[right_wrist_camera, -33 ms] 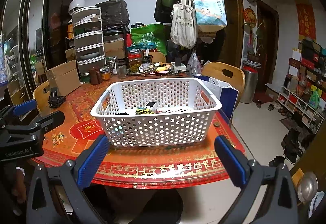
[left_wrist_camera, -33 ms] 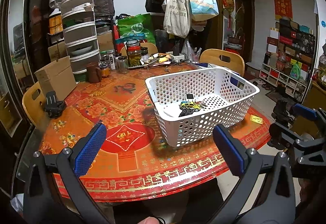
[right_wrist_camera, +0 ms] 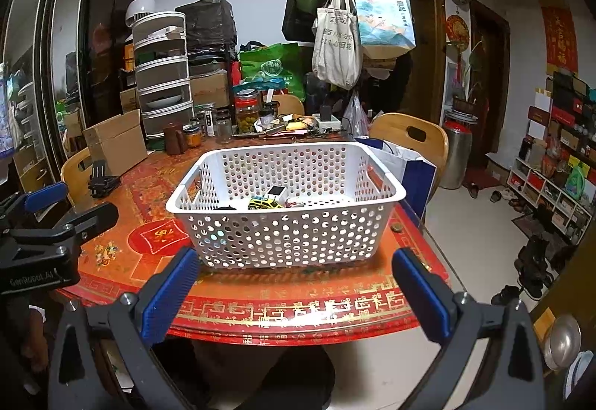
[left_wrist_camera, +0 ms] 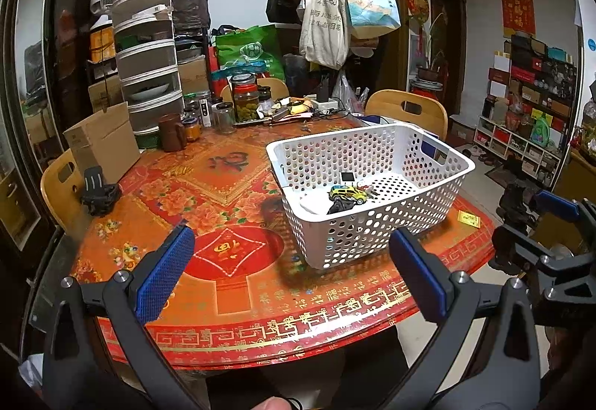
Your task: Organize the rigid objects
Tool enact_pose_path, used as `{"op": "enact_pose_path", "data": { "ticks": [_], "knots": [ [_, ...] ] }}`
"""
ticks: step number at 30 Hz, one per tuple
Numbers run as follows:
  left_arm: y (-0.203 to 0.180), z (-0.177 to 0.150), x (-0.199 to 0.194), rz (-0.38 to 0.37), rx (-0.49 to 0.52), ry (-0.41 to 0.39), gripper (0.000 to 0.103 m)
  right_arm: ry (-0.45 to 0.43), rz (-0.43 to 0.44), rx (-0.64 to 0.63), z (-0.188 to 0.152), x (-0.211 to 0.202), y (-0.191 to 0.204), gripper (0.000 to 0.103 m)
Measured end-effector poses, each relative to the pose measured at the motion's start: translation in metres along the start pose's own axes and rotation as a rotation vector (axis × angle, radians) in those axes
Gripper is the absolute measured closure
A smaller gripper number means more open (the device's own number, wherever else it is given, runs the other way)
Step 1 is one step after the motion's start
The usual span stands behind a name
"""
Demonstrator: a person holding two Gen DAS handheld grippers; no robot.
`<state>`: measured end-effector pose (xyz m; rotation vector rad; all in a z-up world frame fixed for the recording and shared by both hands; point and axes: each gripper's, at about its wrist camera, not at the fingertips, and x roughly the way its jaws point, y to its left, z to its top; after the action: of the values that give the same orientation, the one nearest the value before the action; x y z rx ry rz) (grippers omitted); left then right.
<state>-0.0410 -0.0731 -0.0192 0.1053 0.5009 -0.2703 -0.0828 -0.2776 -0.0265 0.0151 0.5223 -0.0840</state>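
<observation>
A white perforated basket (left_wrist_camera: 376, 235) stands on the red patterned round table (left_wrist_camera: 231, 283); it also shows in the right wrist view (right_wrist_camera: 287, 235). Inside lie a yellow toy car (left_wrist_camera: 348, 192) (right_wrist_camera: 265, 203), a black object (left_wrist_camera: 341, 206), a small white box with a dark face (right_wrist_camera: 276, 193) and other small pieces. My left gripper (left_wrist_camera: 290, 272) is open and empty, held back above the table's near edge, left of the basket. My right gripper (right_wrist_camera: 294, 292) is open and empty, in front of the basket's near wall.
A black clamp-like object (left_wrist_camera: 98, 192) and a cardboard box (left_wrist_camera: 102, 145) sit at the table's left. Jars, a brown mug (left_wrist_camera: 172, 137) and clutter line the far edge. A small yellow packet (left_wrist_camera: 468, 219) and a coin (right_wrist_camera: 396, 227) lie right of the basket. Wooden chairs surround the table.
</observation>
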Motion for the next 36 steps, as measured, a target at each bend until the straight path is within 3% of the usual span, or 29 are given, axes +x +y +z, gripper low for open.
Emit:
{"op": "enact_pose_path", "data": {
  "ticks": [36],
  "knots": [
    [-0.0058,0.0014,-0.0011,0.0,0.002,0.019,0.0,-0.006,0.019,-0.033,0.003,-0.0071,0.0082,0.0]
  ]
}}
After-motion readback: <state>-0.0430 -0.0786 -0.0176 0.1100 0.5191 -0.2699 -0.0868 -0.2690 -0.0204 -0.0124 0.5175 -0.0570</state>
